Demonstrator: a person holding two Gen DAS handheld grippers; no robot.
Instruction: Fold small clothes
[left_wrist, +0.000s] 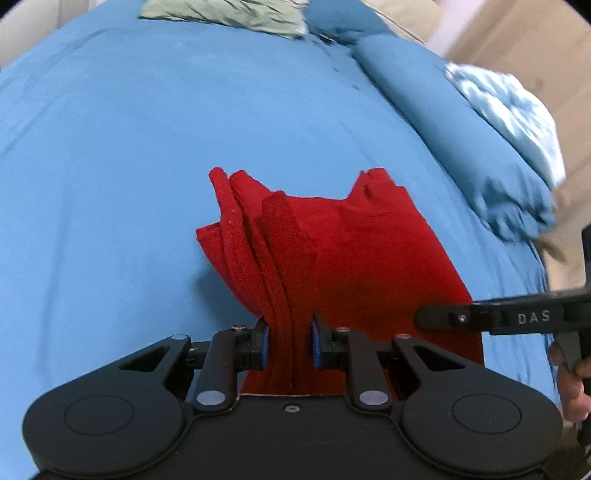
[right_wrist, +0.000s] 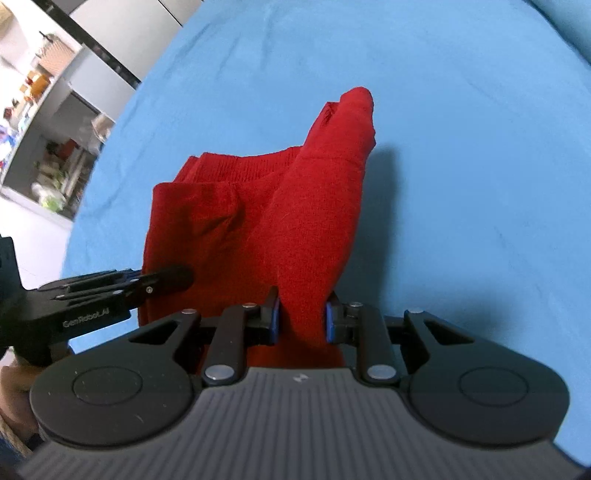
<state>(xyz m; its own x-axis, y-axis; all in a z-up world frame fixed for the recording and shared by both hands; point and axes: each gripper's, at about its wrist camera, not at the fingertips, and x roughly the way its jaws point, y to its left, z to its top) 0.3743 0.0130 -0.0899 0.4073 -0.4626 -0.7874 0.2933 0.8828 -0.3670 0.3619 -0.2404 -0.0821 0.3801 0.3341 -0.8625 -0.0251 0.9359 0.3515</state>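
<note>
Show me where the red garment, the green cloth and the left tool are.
red garment (left_wrist: 369, 258), left wrist view, on its flat top layer.
green cloth (left_wrist: 225, 13), left wrist view, on its crumpled middle.
left tool (left_wrist: 289, 343), left wrist view, midway between its fingertips, shut on the garment.

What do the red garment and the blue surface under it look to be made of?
Red garment: seemingly knitted, wool or acrylic, matte; ribbed edge bands and fuzzy surface show. Blue bed cover: apparently smooth woven cotton or similar, matte with soft creases. Exact fibres cannot be told.
</note>
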